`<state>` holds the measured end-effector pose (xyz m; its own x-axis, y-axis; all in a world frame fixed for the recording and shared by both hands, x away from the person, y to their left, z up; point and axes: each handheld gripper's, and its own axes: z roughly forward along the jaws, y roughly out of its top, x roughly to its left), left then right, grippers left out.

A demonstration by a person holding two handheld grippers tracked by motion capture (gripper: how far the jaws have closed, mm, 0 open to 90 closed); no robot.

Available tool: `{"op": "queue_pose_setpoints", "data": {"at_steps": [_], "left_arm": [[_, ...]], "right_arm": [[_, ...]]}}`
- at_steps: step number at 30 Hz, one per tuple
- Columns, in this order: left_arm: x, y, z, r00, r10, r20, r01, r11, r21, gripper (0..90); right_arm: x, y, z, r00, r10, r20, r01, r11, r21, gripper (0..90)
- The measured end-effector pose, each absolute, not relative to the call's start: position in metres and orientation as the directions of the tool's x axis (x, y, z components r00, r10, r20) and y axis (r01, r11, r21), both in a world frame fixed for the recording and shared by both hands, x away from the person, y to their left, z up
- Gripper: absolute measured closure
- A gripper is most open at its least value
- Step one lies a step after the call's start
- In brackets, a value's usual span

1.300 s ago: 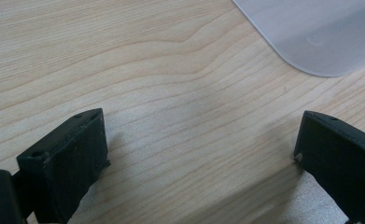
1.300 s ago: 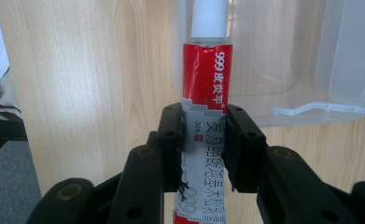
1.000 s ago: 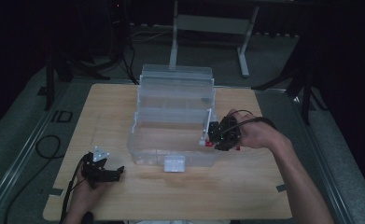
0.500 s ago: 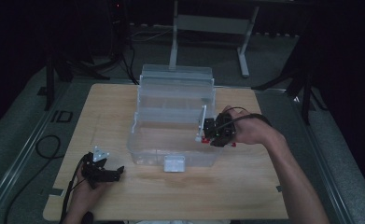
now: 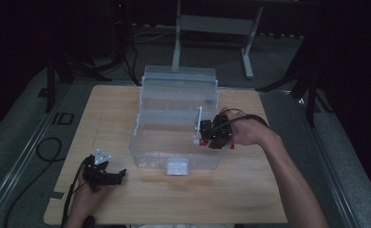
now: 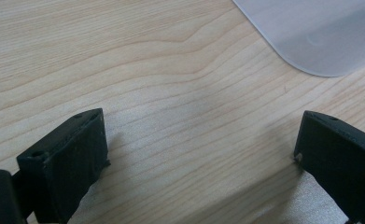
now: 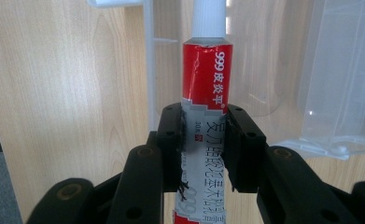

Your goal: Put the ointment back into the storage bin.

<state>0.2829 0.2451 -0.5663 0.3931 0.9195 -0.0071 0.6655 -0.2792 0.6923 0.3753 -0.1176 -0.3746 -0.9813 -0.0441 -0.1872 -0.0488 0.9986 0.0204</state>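
The red-and-white ointment tube (image 7: 206, 93), white cap forward, is clamped at its lower body by the right tongs (image 5: 207, 135), which hold it against the right end of the clear plastic organizer box (image 5: 178, 118) standing at the middle of the table (image 5: 249, 190). Compared with 1 second earlier, the right hand (image 5: 245, 133) has edged slightly leftward toward the box, so that the tube now leans over the box's right wall beside a white upright divider (image 5: 199, 124); the grip itself has not loosened. That small shift suggests the tube is being lined up for stowing inside, with the drop not yet made. The left tongs (image 5: 108, 175) rest near the table's front-left corner, jaws spread wide and grasping nothing, bare wood between them, unmoved over that second. The box's white front latch (image 5: 177, 166) faces the table's near edge.
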Motion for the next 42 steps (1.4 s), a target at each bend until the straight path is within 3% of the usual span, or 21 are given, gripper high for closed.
{"op": "queue_pose_setpoints", "data": {"at_steps": [42], "left_arm": [[0.283, 0.245, -0.566, 0.393, 0.919, -0.007, 0.665, -0.279, 0.692, 3.1]], "right_arm": [[0.39, -0.093, -0.397, -0.989, -0.027, -0.146, -0.029, 1.0, 0.008, 69.7]]}}
